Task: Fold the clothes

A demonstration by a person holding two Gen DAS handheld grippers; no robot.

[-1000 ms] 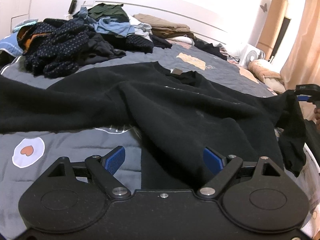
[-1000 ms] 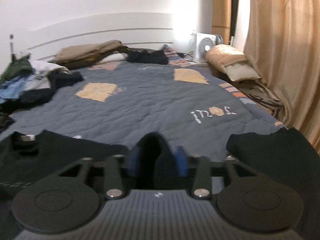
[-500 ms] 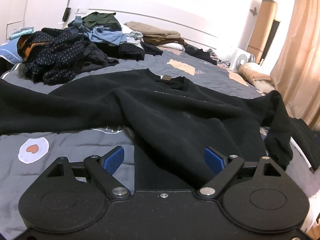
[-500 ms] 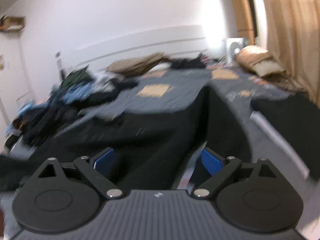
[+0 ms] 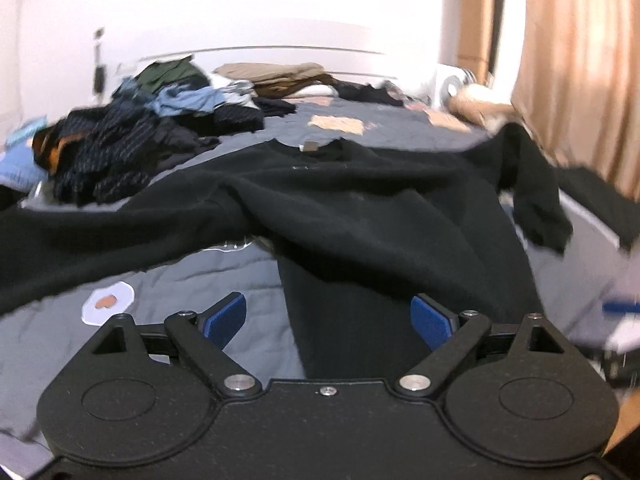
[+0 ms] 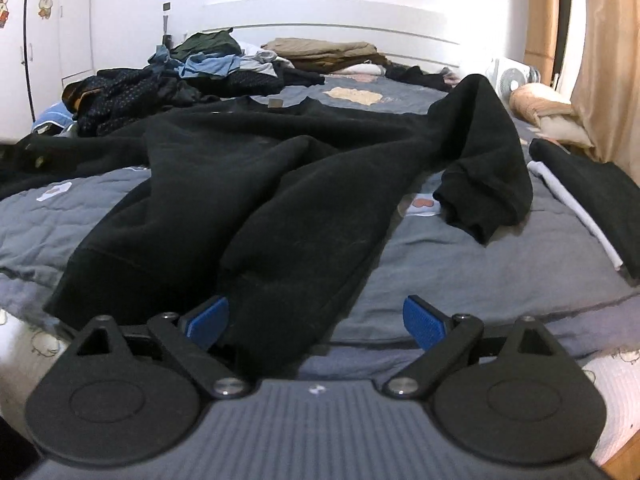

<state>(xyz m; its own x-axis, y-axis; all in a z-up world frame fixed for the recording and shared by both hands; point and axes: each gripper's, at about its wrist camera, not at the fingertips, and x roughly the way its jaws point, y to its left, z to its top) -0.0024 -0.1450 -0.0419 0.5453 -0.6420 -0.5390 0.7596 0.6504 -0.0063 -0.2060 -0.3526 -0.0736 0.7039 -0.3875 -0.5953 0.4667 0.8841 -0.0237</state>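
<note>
Sweater (image 6: 304, 184), black, is lying spread across the grey quilt (image 6: 460, 280), collar toward the headboard (image 6: 328, 16) at 12 o'clock and hem hanging at the near edge of the bed. In the right wrist view one sleeve (image 6: 484, 148) is humping up at 1 o'clock and drooping back down, its cuff resting on the quilt. The other sleeve is stretching away toward 9 o'clock.

The right gripper (image 6: 316, 318) is sitting at the hem with its jaws apart; the hem cloth is lying against the left blue pad (image 6: 208, 318), while the right pad is standing clear over bare quilt. Nothing is being clamped.

The left gripper (image 5: 328, 316) is likewise hovering at the hem with jaws wide apart, black cloth running between the blue pads (image 5: 224, 316) without either one pinching it. That view is blurring slightly at its right edge.

A pile (image 6: 168, 84) of dark and blue clothes is heaping up at 10 o'clock near the headboard, with tan folded clothes (image 6: 324, 50) sitting at 12 o'clock. A folded black garment (image 6: 588, 192) is lying over a white one at 3 o'clock, apart from the sweater. A fan (image 6: 514, 80) is standing at 2 o'clock beside the curtain (image 6: 608, 60).
</note>
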